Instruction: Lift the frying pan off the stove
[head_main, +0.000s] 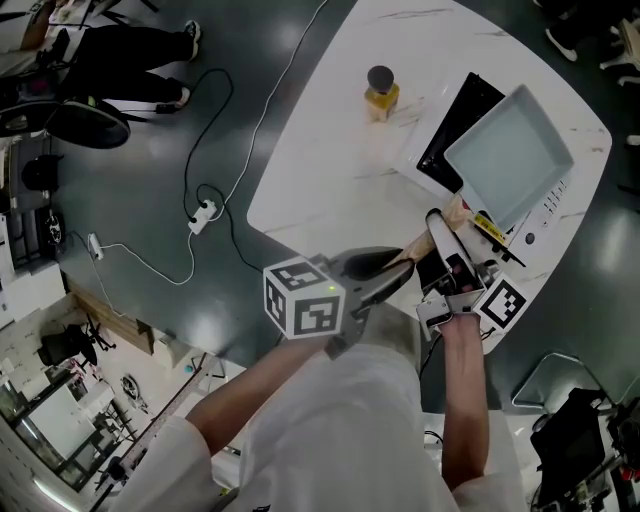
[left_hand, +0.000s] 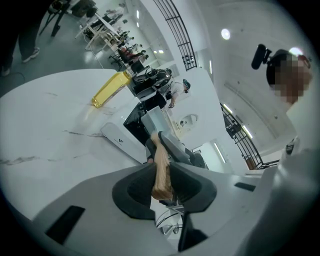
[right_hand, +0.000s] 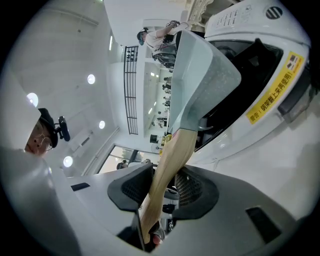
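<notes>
Wooden handle of pale grey square frying pan: gripped by both grippers, one behind the other along its length.

- Left gripper: jaws partly closed. In the left gripper view, both dark pads pressed on the butt end of the handle, one on each side. Marker cube faced up in the head view.
- Right gripper: set further up the handle, nearer the pan. In the right gripper view, its jaws stood a little wider than the left pair's, and the handle ran between them against both pads.
- Frying pan: sat over the stove at the right end of the tabletop. The right gripper view showed it tilted, with its speckled underside exposed above the black glass. Whether its far edge touched the glass could not be told.
- Stove: white body, black glass top, and a control panel along the near edge. A yellow warning label was seen in the right gripper view.
- Bottle: yellow contents and a dark cap. It stood upright on the tabletop, well apart from the stove.
- Floor: dark, with a white power strip and trailing cable left of the tabletop.
</notes>
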